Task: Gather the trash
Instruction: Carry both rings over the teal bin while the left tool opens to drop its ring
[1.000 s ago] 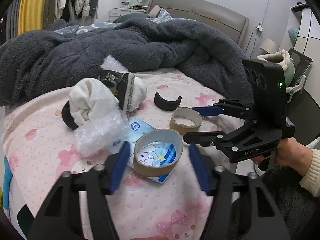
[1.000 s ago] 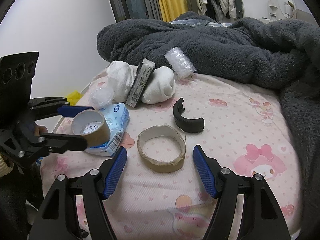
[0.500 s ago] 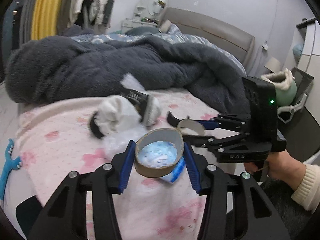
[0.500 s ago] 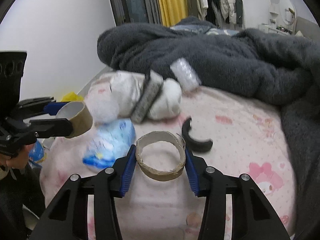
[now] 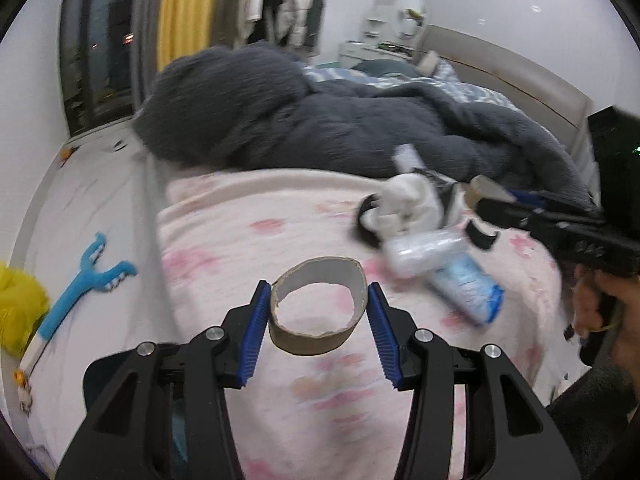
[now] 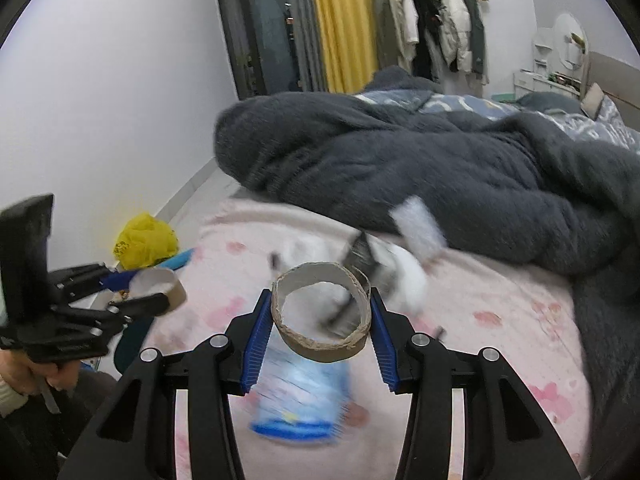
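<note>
My left gripper (image 5: 318, 312) is shut on a brown cardboard tape ring (image 5: 320, 338) and holds it above the pink bed sheet (image 5: 248, 248). My right gripper (image 6: 320, 316) is shut on a second cardboard tape ring (image 6: 324, 346), also lifted off the bed. Left on the bed are a blue tissue pack (image 5: 466, 284), a bubble wrap wad (image 5: 420, 250), a white sock bundle (image 5: 408, 204) and a black curved piece (image 5: 482, 238). The left gripper with its ring also shows in the right wrist view (image 6: 132, 294). The right gripper also shows in the left wrist view (image 5: 496, 196).
A dark grey fluffy blanket (image 5: 320, 124) covers the far half of the bed. On the floor to the left lie a yellow bag (image 6: 144, 242) and a blue toy (image 5: 80, 284). Clothes hang beside a yellow curtain (image 6: 344, 24) at the back.
Both grippers closed on their tape rings, lifted them off the bed and swung left toward the bed's edge and the floor. The view is blurred by motion.
</note>
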The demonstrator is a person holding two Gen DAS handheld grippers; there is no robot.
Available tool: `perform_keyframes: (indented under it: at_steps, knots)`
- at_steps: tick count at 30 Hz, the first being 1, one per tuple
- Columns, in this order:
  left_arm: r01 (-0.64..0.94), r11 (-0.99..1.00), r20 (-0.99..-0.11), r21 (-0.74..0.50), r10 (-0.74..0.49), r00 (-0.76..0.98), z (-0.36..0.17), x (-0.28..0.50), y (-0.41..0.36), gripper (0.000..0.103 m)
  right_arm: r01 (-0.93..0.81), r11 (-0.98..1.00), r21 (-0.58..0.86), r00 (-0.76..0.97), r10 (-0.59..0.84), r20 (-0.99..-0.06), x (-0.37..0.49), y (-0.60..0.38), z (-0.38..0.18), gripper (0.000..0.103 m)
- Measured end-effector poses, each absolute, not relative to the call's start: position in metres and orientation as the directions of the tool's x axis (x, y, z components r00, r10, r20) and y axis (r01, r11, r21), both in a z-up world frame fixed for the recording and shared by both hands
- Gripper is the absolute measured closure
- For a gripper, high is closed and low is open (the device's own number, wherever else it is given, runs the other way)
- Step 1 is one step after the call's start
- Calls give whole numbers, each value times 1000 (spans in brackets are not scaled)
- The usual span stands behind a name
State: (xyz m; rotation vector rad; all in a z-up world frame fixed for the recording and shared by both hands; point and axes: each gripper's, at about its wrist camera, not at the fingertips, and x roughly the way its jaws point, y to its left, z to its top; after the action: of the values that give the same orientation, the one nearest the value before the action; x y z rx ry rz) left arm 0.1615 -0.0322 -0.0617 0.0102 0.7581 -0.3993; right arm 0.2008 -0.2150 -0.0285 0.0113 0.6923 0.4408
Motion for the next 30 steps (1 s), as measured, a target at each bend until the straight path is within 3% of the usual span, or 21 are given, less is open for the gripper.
perform_keyframes:
  at_steps: [18, 30]
  knots:
    - [102, 986, -794, -130, -165, 585, -110, 155, 92, 51, -531, 838, 128, 587, 472, -658, 205, -84, -18, 56]
    - [-9, 987, -878, -159, -138, 458, -146, 149, 153, 51, -611, 779, 140, 481, 506, -716, 201, -6, -41, 56]
